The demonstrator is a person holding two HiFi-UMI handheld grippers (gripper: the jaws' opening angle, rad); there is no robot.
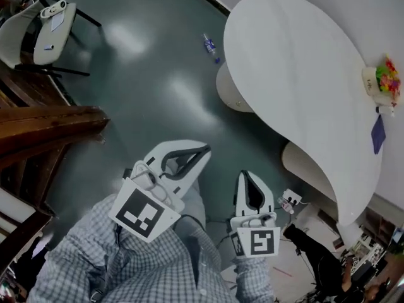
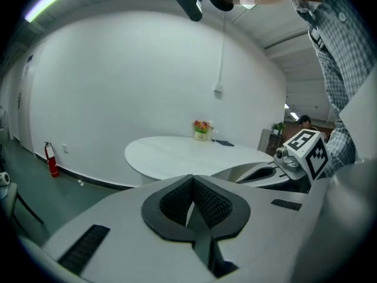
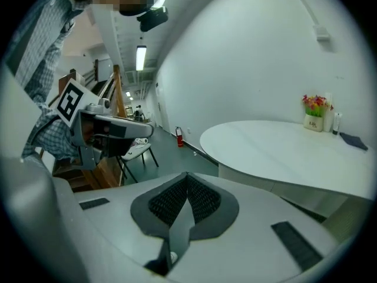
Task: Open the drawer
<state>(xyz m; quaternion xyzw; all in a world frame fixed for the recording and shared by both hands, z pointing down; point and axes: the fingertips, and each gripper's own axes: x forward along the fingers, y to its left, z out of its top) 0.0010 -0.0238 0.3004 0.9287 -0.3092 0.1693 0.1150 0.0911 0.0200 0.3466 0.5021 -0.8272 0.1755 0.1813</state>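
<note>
No view shows the drawer, so where it is cannot be told. The left gripper (image 1: pixel 199 152) and the right gripper (image 1: pixel 250 177) hang side by side over the dark green floor (image 1: pixel 145 87), in front of the person's checked shirt (image 1: pixel 126 264). Both pairs of jaws are pressed together with nothing between them.

Ahead and to the right stands a white, rounded bench (image 1: pixel 297 74). It carries a pot of colourful flowers (image 1: pixel 382 84) near its far edge, with a dark blue cloth (image 1: pixel 378 134) beside the pot. A plastic bottle (image 1: pixel 211 46) lies on the floor by the bench. On the left are a brown wooden structure (image 1: pixel 44 131) and a white chair (image 1: pixel 47 30). A red fire extinguisher (image 2: pixel 52 158) stands by the wall.
</note>
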